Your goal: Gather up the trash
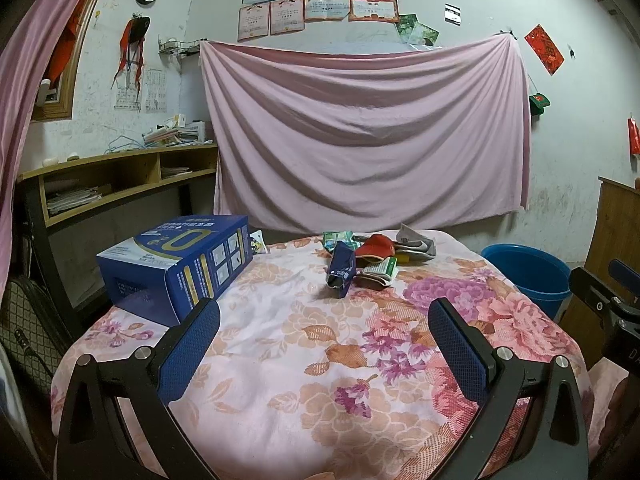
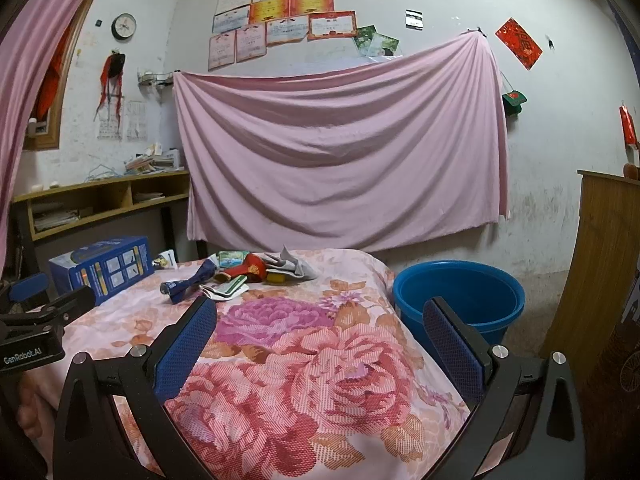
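A heap of trash lies at the far end of the floral-covered table (image 1: 288,344): a dark blue wrapper (image 1: 341,269), a red packet (image 1: 376,249), green and white packets (image 1: 380,270) and grey crumpled paper (image 1: 416,242). The heap also shows in the right wrist view (image 2: 240,276). A blue bucket (image 2: 460,300) stands on the floor right of the table. My left gripper (image 1: 324,320) is open and empty, well short of the heap. My right gripper (image 2: 320,320) is open and empty over the table's right part.
A blue cardboard box (image 1: 176,268) sits on the table's left side. A wooden shelf desk (image 1: 120,176) stands at the back left, a pink sheet (image 1: 360,136) hangs on the wall, and a wooden cabinet (image 2: 600,280) is at the right.
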A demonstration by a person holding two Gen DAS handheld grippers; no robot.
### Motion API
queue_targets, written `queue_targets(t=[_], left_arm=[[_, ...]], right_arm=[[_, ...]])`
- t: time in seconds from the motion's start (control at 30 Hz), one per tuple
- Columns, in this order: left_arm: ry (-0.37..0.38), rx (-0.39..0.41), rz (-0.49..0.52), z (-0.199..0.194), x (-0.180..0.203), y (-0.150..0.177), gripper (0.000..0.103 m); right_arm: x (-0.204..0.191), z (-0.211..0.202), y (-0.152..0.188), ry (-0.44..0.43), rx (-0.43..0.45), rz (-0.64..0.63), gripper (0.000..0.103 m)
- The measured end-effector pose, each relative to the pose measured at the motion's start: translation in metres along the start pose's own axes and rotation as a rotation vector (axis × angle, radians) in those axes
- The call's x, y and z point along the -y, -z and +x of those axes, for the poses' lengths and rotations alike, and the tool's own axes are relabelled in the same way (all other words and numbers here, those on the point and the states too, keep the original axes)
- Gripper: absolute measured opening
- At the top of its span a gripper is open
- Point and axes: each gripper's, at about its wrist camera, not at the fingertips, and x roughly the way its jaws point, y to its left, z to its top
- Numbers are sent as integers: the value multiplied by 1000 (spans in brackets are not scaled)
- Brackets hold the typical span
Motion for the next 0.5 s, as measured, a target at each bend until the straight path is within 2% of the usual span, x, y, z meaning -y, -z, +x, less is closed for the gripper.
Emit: queue_targets(t=[0.5], left_arm=[[1, -3, 3, 2, -1, 1, 102]], right_arm=[[0, 1, 0, 0, -4, 3, 103]])
